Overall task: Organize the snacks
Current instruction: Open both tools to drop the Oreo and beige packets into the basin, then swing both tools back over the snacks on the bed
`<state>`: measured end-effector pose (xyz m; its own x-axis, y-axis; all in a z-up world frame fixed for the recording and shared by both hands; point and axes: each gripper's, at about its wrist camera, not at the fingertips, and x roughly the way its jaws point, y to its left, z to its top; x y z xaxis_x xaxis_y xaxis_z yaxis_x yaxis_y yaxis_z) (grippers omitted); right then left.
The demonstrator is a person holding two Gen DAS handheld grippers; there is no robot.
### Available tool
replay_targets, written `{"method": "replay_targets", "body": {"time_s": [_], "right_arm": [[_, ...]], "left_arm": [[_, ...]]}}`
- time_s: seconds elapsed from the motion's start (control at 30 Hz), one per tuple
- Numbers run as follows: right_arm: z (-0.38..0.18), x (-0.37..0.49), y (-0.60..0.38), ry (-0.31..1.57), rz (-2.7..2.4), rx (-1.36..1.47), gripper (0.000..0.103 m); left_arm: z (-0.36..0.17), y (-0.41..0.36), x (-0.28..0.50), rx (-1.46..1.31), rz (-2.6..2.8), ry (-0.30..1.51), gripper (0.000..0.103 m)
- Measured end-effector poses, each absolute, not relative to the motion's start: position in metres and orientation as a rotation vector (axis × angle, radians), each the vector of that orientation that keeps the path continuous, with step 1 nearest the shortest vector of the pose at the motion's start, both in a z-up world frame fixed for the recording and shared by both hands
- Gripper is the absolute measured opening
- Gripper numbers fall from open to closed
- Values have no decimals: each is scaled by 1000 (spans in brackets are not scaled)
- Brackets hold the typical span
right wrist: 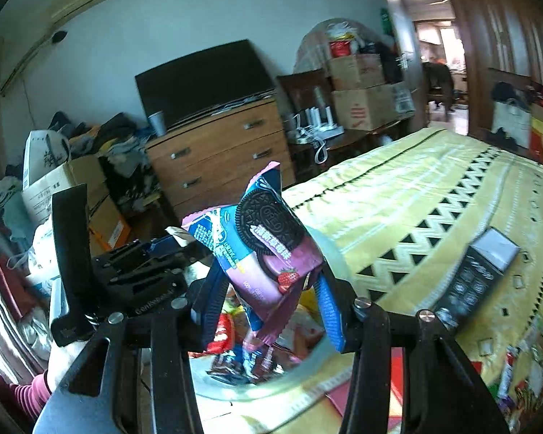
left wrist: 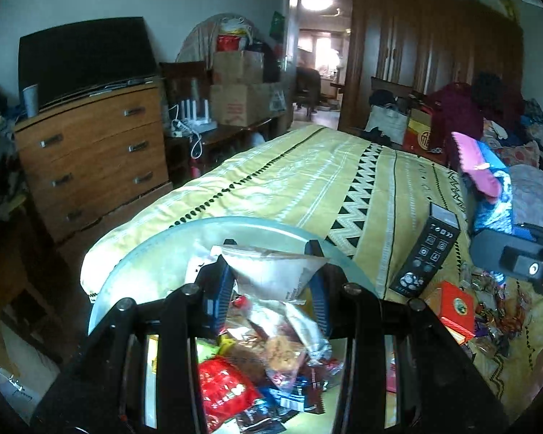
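Observation:
My left gripper (left wrist: 271, 264) is shut on a pale, translucent snack packet (left wrist: 271, 275), its blue pads pressing both sides. It hangs over a glass bowl (left wrist: 152, 253) heaped with wrapped snacks (left wrist: 257, 369). My right gripper (right wrist: 268, 278) is shut on a pink and blue strawberry Oreo packet (right wrist: 271, 238), held upright above the same glass bowl (right wrist: 307, 372). In the left wrist view that Oreo packet (left wrist: 481, 177) is raised at the right, over the bed. In the right wrist view the left gripper (right wrist: 163, 249) sits just to the left.
The bowl rests on a yellow patterned bedspread (left wrist: 307, 177). A black box (left wrist: 429, 253), a red box (left wrist: 456, 307) and several loose snacks (left wrist: 496, 318) lie to the right. A wooden dresser (left wrist: 90, 152) with a TV stands left of the bed.

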<state>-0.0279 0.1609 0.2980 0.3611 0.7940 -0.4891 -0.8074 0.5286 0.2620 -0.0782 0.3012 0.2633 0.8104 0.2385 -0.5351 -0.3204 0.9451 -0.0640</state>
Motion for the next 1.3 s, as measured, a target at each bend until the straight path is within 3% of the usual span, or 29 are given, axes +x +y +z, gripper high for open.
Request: {"method": "replay_targets", "body": {"time_s": [0.8, 1.0, 1.2, 1.3], "right_arm": [[260, -6, 226, 740, 1057, -61, 51], [254, -4, 230, 752, 1054, -67, 56], [253, -6, 228, 743, 1052, -61, 61], [258, -9, 216, 720, 1047, -42, 64]], "left_arm": [[245, 337, -73, -212, 342, 618, 39], [241, 342, -71, -219, 374, 639, 42], [242, 341, -72, -207, 412, 648, 58], [252, 328, -73, -178, 414, 621, 79]]}}
